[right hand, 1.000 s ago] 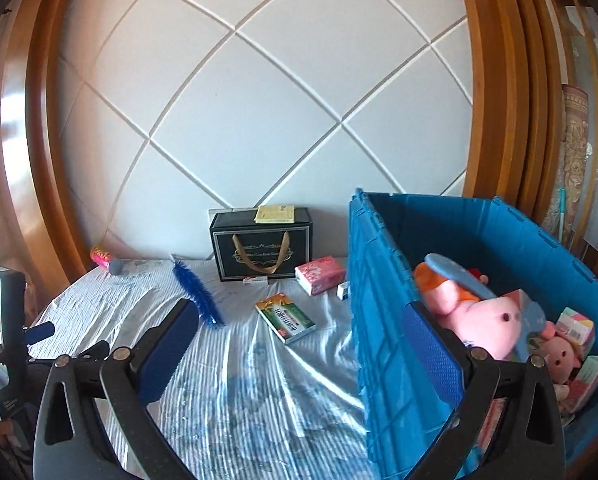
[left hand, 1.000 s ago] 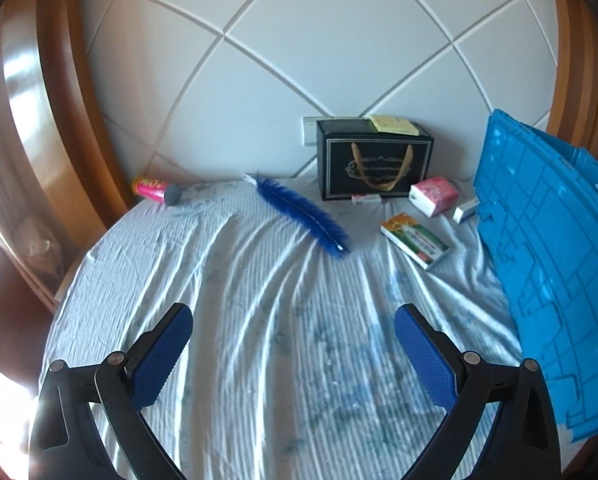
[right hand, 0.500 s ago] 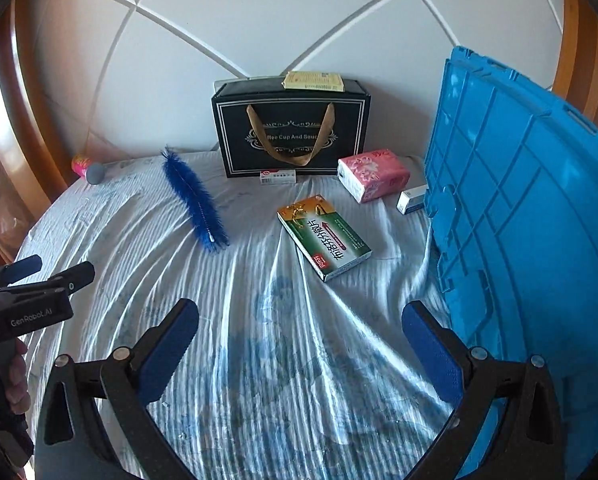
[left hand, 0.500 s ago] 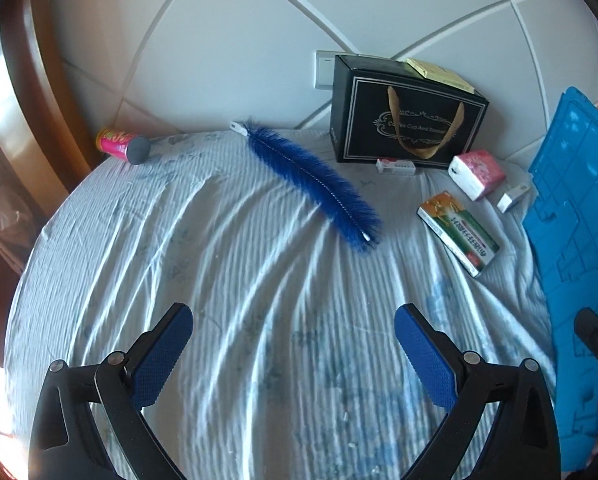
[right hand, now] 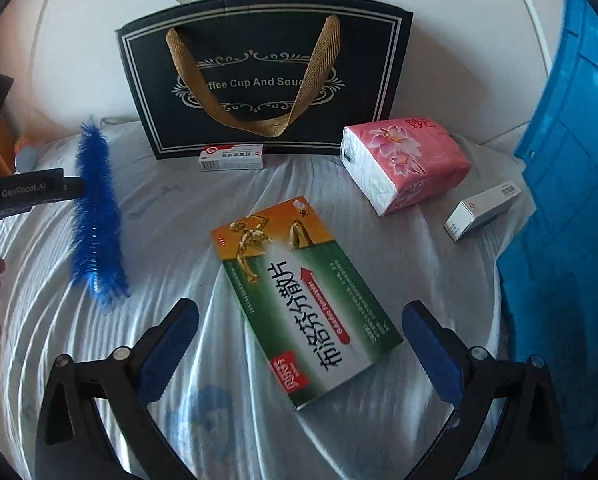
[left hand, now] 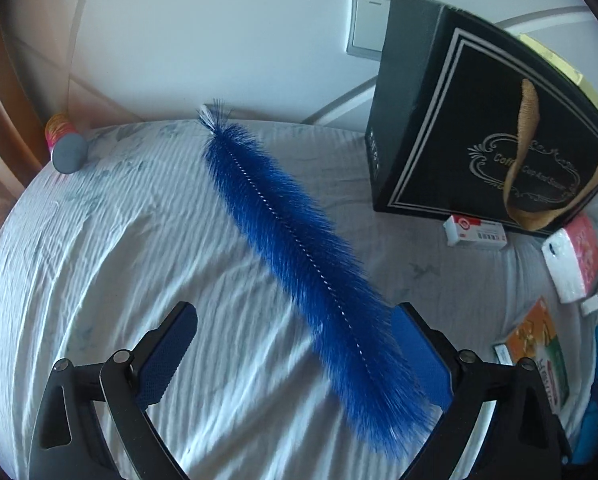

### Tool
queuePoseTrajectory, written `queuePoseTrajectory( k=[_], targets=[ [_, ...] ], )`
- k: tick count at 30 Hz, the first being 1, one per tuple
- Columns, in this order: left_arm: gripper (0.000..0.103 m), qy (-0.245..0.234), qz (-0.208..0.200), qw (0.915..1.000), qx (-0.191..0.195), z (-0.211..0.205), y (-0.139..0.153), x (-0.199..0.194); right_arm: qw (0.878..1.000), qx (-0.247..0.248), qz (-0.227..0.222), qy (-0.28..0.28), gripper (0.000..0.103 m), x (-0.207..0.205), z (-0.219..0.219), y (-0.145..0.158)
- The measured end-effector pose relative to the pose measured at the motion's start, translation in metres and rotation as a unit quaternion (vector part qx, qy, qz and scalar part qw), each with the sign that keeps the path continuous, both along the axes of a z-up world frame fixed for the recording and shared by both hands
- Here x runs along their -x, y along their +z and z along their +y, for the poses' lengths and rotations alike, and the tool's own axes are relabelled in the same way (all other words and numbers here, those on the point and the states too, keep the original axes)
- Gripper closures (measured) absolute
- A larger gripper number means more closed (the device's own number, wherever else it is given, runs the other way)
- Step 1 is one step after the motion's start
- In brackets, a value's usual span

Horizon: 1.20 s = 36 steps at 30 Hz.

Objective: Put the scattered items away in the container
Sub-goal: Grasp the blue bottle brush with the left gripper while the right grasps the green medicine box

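A long blue bristle brush (left hand: 299, 256) lies diagonally on the white sheet; its near end reaches between my open left gripper's (left hand: 295, 340) fingers, close to the right finger (left hand: 419, 356). In the right wrist view the brush (right hand: 97, 220) lies at the left. A green and orange medicine box (right hand: 303, 300) lies flat with its near end between my open right gripper's (right hand: 299, 336) fingers. The blue crate (right hand: 571, 200) stands at the right edge.
A black gift bag (right hand: 267, 76) stands against the wall with a small white box (right hand: 233, 158) at its foot. A pink tissue pack (right hand: 403, 160) and another small white box (right hand: 483, 210) lie near the crate. A pink can (left hand: 65, 146) lies far left.
Both grippers have moved forward and down toward the sheet. The left one has closed in on the brush, the right one on the green medicine box. Both stay open.
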<state>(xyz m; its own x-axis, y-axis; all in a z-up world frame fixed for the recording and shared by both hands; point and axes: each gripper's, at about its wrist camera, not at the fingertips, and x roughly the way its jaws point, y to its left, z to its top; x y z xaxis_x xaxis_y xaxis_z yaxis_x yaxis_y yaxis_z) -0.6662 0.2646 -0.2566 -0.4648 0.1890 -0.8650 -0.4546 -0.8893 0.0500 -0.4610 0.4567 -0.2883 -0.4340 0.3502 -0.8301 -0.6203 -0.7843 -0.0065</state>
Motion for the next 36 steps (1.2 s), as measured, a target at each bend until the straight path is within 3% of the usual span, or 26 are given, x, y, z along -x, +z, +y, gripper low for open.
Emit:
queuePoseTrajectory(
  k=[6,7,10,11,13,15,17,25,36],
  targets=[
    [0.007,-0.006,-0.007,0.9998,0.015,0.025,-0.038,0.026,0.999,0.011,-0.026,0.040,0.000,0.021,0.015,-0.034],
    [0.009,-0.007,-0.007,0.9998,0.018,0.028,-0.043,0.027,0.998,0.006,-0.040,0.041,0.000,0.025,0.015,-0.041],
    [0.017,-0.008,-0.013,0.9999,-0.002,0.028,-0.048,0.029,0.999,0.016,-0.022,0.045,0.000,0.027,0.021,-0.046],
    [0.022,-0.010,-0.010,0.9999,-0.004,0.028,-0.047,0.028,0.999,0.027,-0.018,0.037,0.000,0.027,0.025,-0.047],
    [0.052,-0.025,-0.004,0.9997,-0.006,0.028,-0.044,0.022,0.999,0.039,-0.016,0.022,0.000,0.027,0.028,-0.049],
    [0.069,-0.037,-0.005,0.9993,-0.003,0.027,-0.041,0.014,0.999,0.041,-0.017,0.010,0.000,0.027,0.025,-0.049],
    [0.077,-0.036,-0.005,0.9993,0.003,0.023,-0.041,0.007,0.999,0.041,-0.017,0.006,0.002,0.027,0.021,-0.048],
    [0.087,-0.030,0.005,0.9994,0.014,-0.014,-0.028,-0.020,0.997,0.069,-0.011,0.011,0.008,0.027,0.001,-0.043],
    [0.091,-0.033,0.017,0.9992,0.016,-0.065,-0.013,-0.045,0.997,0.072,0.013,0.033,0.008,0.027,-0.030,-0.020]
  ],
)
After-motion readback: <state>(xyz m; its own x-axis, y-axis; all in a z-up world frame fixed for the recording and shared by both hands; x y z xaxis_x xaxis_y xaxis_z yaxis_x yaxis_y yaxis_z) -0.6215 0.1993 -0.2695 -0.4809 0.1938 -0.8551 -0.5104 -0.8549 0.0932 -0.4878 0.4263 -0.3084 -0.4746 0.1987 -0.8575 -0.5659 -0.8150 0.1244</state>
